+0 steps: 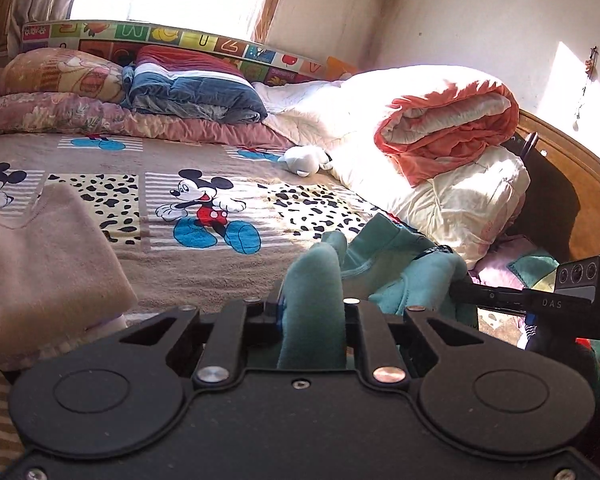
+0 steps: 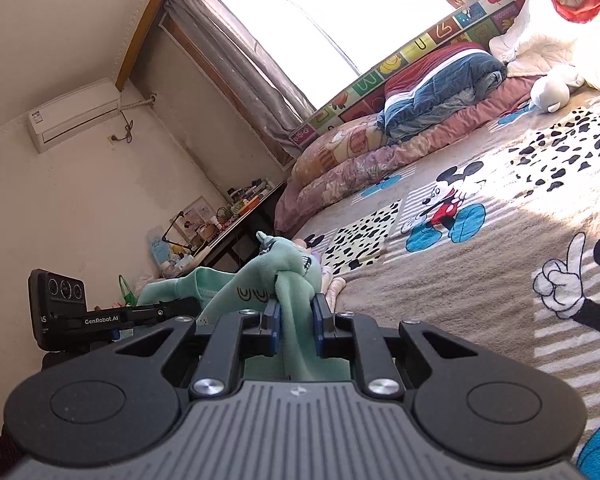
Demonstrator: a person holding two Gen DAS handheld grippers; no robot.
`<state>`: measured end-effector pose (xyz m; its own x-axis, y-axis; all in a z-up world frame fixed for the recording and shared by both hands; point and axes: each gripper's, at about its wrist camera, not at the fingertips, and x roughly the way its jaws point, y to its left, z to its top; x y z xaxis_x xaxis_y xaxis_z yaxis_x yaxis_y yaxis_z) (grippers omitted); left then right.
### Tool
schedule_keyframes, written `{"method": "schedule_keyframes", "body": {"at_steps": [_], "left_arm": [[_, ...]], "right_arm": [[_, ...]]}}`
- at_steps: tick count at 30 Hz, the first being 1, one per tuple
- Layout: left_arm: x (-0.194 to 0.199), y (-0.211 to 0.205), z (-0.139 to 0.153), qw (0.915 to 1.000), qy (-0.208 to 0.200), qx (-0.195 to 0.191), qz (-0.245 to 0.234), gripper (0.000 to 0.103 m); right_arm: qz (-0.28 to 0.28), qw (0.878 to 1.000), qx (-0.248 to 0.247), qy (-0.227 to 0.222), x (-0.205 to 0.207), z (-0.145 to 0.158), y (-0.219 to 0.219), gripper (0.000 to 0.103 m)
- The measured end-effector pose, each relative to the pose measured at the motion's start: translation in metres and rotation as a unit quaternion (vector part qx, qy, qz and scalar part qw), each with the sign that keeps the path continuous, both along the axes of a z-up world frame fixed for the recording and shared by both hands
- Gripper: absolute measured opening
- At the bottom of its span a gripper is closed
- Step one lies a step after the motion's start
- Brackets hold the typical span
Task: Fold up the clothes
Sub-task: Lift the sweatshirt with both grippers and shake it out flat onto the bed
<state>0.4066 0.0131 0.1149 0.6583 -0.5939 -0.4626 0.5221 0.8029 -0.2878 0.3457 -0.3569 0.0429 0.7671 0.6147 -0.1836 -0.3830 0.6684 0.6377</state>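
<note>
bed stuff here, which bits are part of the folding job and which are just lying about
Part of the job:
- teal garment, gripped by the left gripper and the right gripper
- beige sweater, lying on the bed

Just lying about:
- white and orange quilt
- blue striped blanket
- white plush toy
- air conditioner

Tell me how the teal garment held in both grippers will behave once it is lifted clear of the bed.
The teal garment probably hangs limp: it bunches between the left gripper and right gripper. Its fleecy surface suggests little slipping. It likely sags in the middle.
</note>
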Motion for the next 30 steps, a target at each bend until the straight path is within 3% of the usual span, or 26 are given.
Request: {"method": "schedule_keyframes", "body": {"at_steps": [6,9,15,18,23,30], "left_arm": [[0.017,-0.019,0.038,0.9991,-0.037,0.008,0.016,0.013],[0.027,-0.032,0.055,0.9969,-0.062,0.033,0.034,0.013],[0.039,-0.059,0.085,0.9855,-0.142,0.063,0.069,0.013],[0.038,-0.071,0.089,0.9758,-0.186,0.082,0.079,0.013],[0.023,-0.091,0.050,0.9665,-0.204,0.146,0.055,0.013],[-0.035,-0.097,-0.033,0.9579,-0.165,0.234,-0.016,0.014]], "right_arm": [[-0.029,0.999,-0.031,-0.016,0.015,0.043,-0.016,0.017],[-0.044,0.998,-0.042,-0.020,0.025,0.060,-0.024,0.017],[-0.080,0.994,-0.067,-0.037,0.047,0.094,-0.030,0.017],[-0.100,0.991,-0.068,-0.053,0.054,0.107,-0.031,0.017],[-0.126,0.985,-0.105,-0.053,0.062,0.093,-0.030,0.017],[-0.102,0.983,-0.152,0.024,0.028,0.012,-0.023,0.017]]}}
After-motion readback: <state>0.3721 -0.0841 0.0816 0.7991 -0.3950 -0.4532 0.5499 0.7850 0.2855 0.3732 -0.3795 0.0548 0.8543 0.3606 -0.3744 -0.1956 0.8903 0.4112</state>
